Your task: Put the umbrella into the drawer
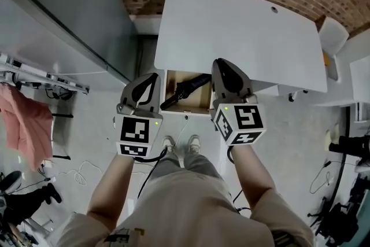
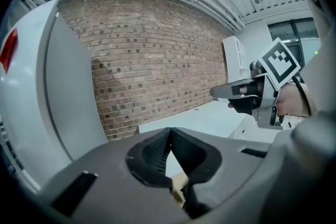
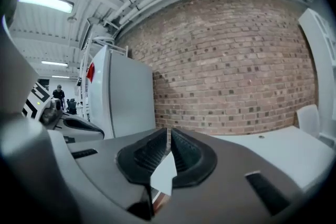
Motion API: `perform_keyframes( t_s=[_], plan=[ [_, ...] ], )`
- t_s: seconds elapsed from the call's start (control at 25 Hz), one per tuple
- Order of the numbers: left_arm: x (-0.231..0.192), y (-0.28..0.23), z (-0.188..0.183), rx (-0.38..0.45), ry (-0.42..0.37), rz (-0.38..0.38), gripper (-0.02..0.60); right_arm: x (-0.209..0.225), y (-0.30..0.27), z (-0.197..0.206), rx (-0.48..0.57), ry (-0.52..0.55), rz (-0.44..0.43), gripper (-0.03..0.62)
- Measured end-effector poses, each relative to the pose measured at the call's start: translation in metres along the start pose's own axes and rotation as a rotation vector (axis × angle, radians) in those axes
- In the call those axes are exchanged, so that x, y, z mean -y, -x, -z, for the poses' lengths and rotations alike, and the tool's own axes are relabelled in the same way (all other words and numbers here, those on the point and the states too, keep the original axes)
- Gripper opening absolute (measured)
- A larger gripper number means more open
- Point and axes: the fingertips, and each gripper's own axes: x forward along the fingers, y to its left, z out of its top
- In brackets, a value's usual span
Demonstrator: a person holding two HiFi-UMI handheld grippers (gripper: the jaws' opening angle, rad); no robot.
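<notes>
A black folded umbrella (image 1: 186, 89) lies slantwise inside the open wooden drawer (image 1: 173, 79) under the white table (image 1: 243, 32). Both grippers are held high above the drawer, close to the head camera, and neither touches the umbrella. In the head view my left gripper (image 1: 153, 76) sits over the drawer's left side and my right gripper (image 1: 224, 62) over its right side. In the left gripper view the left gripper (image 2: 169, 130) is shut, tips together with nothing between them. In the right gripper view the right gripper (image 3: 169, 131) is likewise shut and empty. Both point toward the brick wall (image 3: 236, 71).
A tall white cabinet (image 3: 126, 97) stands left of the table. A white chair (image 1: 334, 34) sits at the table's far right. A red cloth (image 1: 26, 124) hangs on a rack at the left, and cables (image 1: 78, 173) lie on the floor. The person's feet (image 1: 180, 144) stand in front of the drawer.
</notes>
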Motion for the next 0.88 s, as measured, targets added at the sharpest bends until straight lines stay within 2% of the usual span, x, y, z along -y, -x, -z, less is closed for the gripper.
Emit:
perform_keyframes(
  t_s=[0.24, 0.36, 0.48, 0.56, 0.68, 0.88],
  plan=[
    [-0.004, 0.043, -0.051, 0.105, -0.015, -0.005, 0.009, -0.026, 0.043, -0.076, 0.157, 0.104, -0.026, 0.026],
    [-0.011, 0.063, -0.085, 0.175, -0.040, -0.033, 0.008, -0.034, 0.063, -0.110, 0.230, 0.138, -0.038, 0.026],
    [-0.011, 0.084, -0.114, 0.241, -0.092, -0.068, 0.009, -0.040, 0.086, -0.137, 0.288, 0.144, -0.064, 0.026],
    [-0.010, 0.099, -0.130, 0.284, -0.099, -0.073, 0.009, -0.047, 0.103, -0.153, 0.326, 0.133, -0.090, 0.026],
    [-0.008, 0.119, -0.149, 0.336, -0.101, -0.076, 0.008, -0.057, 0.126, -0.177, 0.383, 0.142, -0.111, 0.027],
    [-0.001, 0.149, -0.167, 0.379, -0.116, -0.073, 0.009, -0.074, 0.163, -0.206, 0.464, 0.215, -0.130, 0.027]
  ],
)
